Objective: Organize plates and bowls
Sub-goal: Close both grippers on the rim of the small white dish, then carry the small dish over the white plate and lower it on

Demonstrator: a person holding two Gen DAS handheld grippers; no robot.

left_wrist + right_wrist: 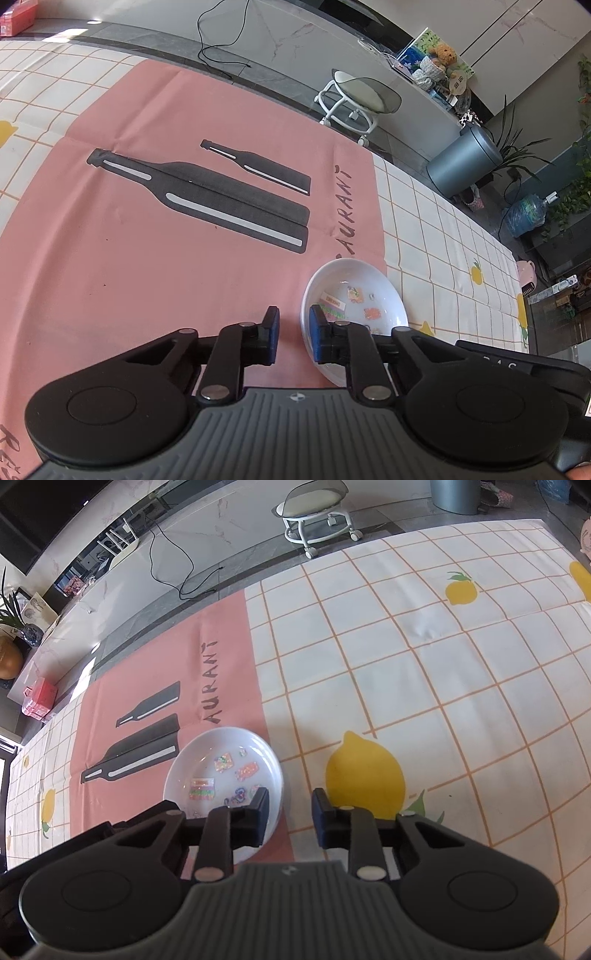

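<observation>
White and glossy, with small colourful stickers on the inside: a shallow bowl, set on the right edge of a pink placemat printed with dark bottle shapes and lettering. Lay low and to the right of the left gripper, its near rim passing under that gripper's right-hand fingertip, whether touching or only above could not be told. Seen from the other side, lay low and to the left of the right gripper, whose left-hand fingertip overlapped the bowl's near right rim in the same unclear way. Stood with a moderate gap between the jaws on both grippers, nothing held in either. Beneath the mat, a white tablecloth with an orange grid and yellow lemons, one large lemon just ahead of the right gripper. Beyond the table edge, a white wheeled stool on the marble floor, a black cable trailing nearby, and a grey bin farther off.
</observation>
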